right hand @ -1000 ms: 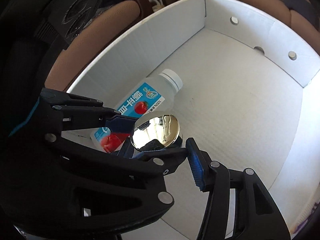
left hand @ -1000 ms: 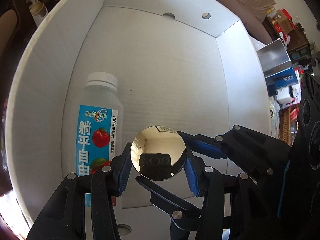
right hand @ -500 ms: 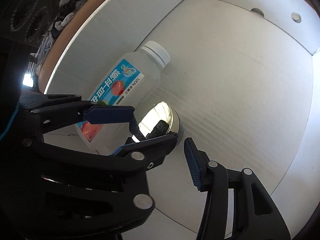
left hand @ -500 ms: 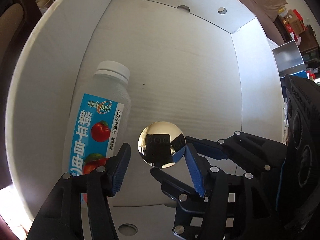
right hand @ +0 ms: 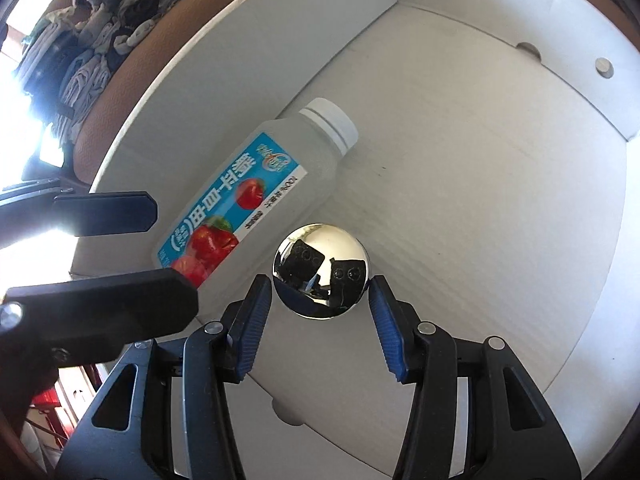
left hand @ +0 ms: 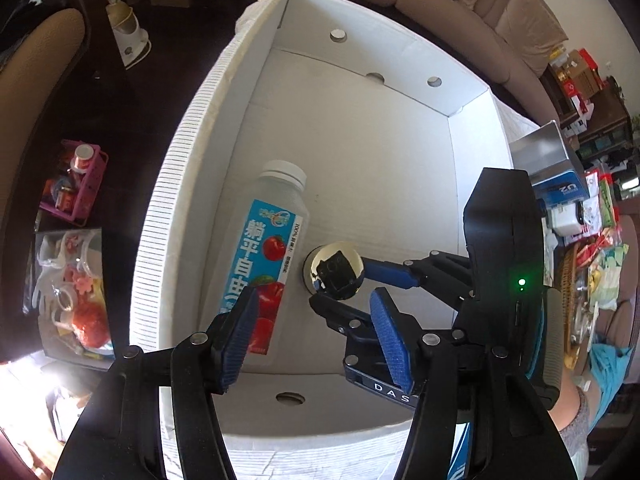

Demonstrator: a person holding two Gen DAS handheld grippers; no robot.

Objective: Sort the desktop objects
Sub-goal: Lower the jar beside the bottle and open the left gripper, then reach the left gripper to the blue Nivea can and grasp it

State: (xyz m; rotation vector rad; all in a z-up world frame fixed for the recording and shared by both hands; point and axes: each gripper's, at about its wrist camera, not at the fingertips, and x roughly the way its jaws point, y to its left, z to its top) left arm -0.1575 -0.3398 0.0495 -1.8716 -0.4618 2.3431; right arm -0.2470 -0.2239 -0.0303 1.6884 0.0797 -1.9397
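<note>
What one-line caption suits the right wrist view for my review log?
Open right claw brackets a mirror-finish metal ball beside a juice bottle lying in a white cardboard box.

White cardboard box: juice bottle lying on its side, left; mirrored ball near, between the spread blue pads of the right gripper.

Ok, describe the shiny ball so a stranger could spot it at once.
Look inside the big white cardboard box. On its floor, beside the lying juice bottle, sits the mirror-bright metal ball. Only it is round and reflective; the bottle is long with a blue label.
</note>
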